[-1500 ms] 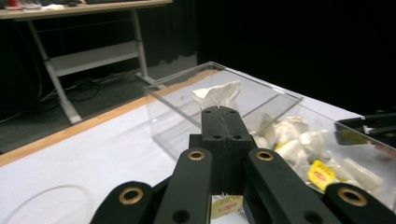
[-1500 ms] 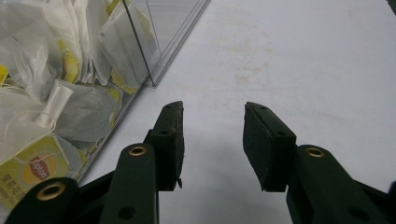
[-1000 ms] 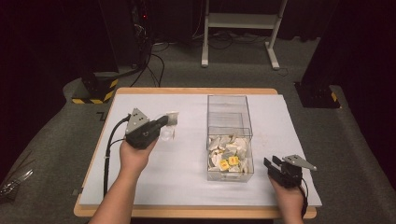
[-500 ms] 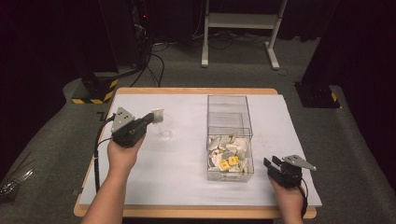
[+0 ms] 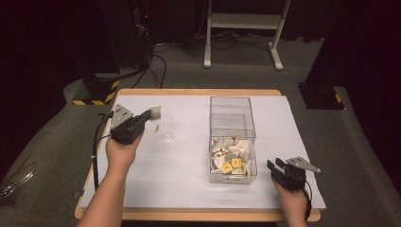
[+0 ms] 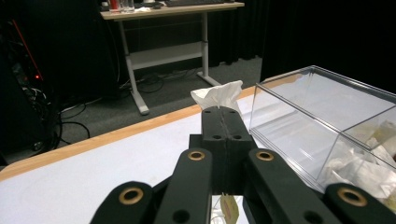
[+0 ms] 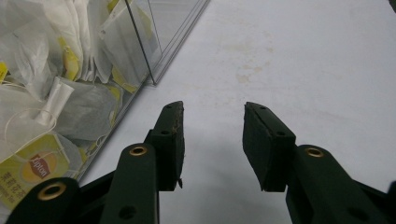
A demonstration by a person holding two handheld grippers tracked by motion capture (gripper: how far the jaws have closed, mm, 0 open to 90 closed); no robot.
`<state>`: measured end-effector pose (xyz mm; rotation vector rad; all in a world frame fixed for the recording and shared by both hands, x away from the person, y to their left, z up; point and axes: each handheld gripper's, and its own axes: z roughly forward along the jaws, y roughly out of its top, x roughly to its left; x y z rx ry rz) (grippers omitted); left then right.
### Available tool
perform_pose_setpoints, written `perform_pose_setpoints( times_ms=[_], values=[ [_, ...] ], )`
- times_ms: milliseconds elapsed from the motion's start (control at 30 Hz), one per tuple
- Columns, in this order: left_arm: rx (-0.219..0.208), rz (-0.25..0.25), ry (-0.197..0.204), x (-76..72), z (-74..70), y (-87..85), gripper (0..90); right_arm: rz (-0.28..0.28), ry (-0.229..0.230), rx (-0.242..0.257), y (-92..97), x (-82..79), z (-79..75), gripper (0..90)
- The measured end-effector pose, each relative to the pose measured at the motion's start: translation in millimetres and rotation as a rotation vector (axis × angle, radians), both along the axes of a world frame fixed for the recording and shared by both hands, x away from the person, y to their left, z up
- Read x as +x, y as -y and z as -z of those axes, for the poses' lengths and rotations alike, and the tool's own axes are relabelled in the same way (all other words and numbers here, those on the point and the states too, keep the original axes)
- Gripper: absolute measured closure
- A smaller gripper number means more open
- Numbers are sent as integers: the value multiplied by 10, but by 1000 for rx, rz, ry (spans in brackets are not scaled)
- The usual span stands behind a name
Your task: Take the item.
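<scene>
1. At the left of the bench [image 5: 189, 189], in the high view: left tool [image 5: 150, 115] clamped on a teabag [image 5: 155, 112], held above and just beside a clear cup [image 5: 166, 128], tag [image 5: 156, 125] dangling over the rim. Clear box [image 5: 232, 137] of teabags well apart at centre right. Right tool [image 5: 274, 166] low near the front corner of the box, parted, gripping nothing.
2. In the left gripper view: jaws pressed together, white bag [image 6: 218, 95] crumpled and poking out past the tips, yellow tag [image 6: 229, 208] hanging beneath. Box [image 6: 322, 121] close on the right.
3. In the right gripper view: right tool [image 7: 212, 133] with a gap between the pads, bare bench between them, box wall [image 7: 140, 51] and packed teabags [image 7: 51, 116] just to one side.
4. Risks, as a judgement: released off-centre, bag likely to land on the rim or the bench; a snagged string could tip the light cup; a thin pinch on the paper could slip early.
</scene>
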<state>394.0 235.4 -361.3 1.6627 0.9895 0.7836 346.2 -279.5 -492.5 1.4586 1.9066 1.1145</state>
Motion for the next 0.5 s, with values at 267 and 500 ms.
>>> perform_pose_setpoints(
  times_ms=[267,500],
  values=[
    [-7,-4,-8,111,-17,21,900,-1,0,-1,-5,1,2,590],
    [7,-13,-20,196,0,50,900,-2,1,-2,-4,1,2,590]
  ],
)
